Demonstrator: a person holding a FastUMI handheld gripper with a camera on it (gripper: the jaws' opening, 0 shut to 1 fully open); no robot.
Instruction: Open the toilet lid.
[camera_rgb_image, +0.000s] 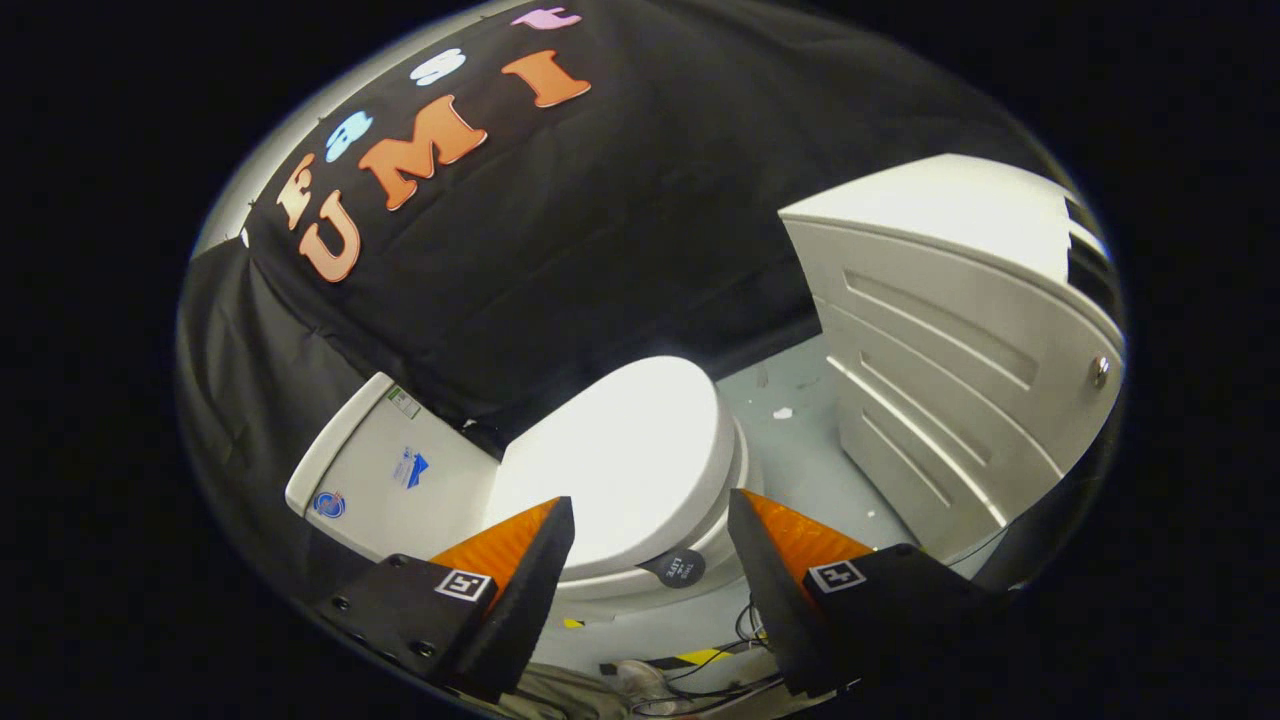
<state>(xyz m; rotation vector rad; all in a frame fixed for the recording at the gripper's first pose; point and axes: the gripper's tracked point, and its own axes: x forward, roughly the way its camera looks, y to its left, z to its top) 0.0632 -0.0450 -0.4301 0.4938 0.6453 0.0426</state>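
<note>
One glossy white toilet with one closed oval lid and one rectangular white cistern; one white ribbed cabinet; two black-and-orange gripper fingers, spread apart.

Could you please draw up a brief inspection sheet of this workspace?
Surface: pale grey floor with a few white specks.
Job's things: white oval toilet lid down, closed; small round black tab at its front rim; white cistern behind.
Clutter: grey cloth below the bowl.
Grippers: black-and-orange two-finger gripper open, fingers either side of the lid's front, not touching.
Cables: black wires on the floor.
Surroundings: white ribbed panel beside the toilet; black cloth wall.
</note>
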